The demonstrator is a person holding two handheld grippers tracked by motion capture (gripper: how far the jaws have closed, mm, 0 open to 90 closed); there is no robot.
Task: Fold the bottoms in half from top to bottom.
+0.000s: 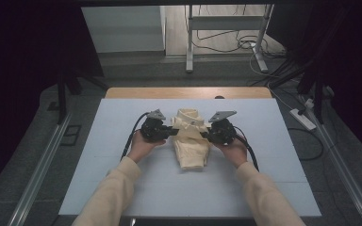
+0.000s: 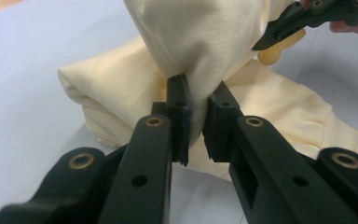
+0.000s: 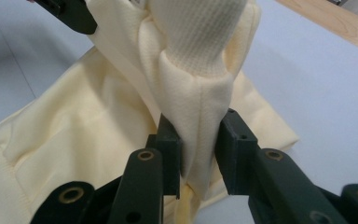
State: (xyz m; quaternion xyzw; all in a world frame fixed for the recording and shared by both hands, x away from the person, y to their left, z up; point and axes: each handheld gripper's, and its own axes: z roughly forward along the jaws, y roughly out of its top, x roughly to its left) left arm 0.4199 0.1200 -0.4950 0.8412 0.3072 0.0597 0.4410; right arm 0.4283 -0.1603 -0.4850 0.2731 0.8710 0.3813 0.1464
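My left claw [image 1: 169, 132] is clamped on a pinch of the cream garment [image 1: 191, 150], at its left side; in the left gripper view the two pads [image 2: 179, 107] squeeze a fold of cloth [image 2: 200, 60] that rises taut above them. My right claw [image 1: 209, 135] grips the opposite side: in the right gripper view its jaws stand a little wider, with a thick bunched seam [image 3: 200, 135] pressed between them. The garment lies mid-desk [image 1: 122, 188], upper part gathered and lifted between the claws, lower part flat on the desk. I judge the matched grips serve to carry the upper part as one piece for a fold or a lay-down. High view: gives the symmetry, both hands level on either side, and the folded lower half [image 1: 192, 160] nearer me. Left gripper view: adds the pad contact and the other claw's tip [image 2: 279, 30] on cloth farther off. Right gripper view: shows ribbed knit [image 3: 193, 28] above the pinch, likely a cuff or hem; I cannot tell which.
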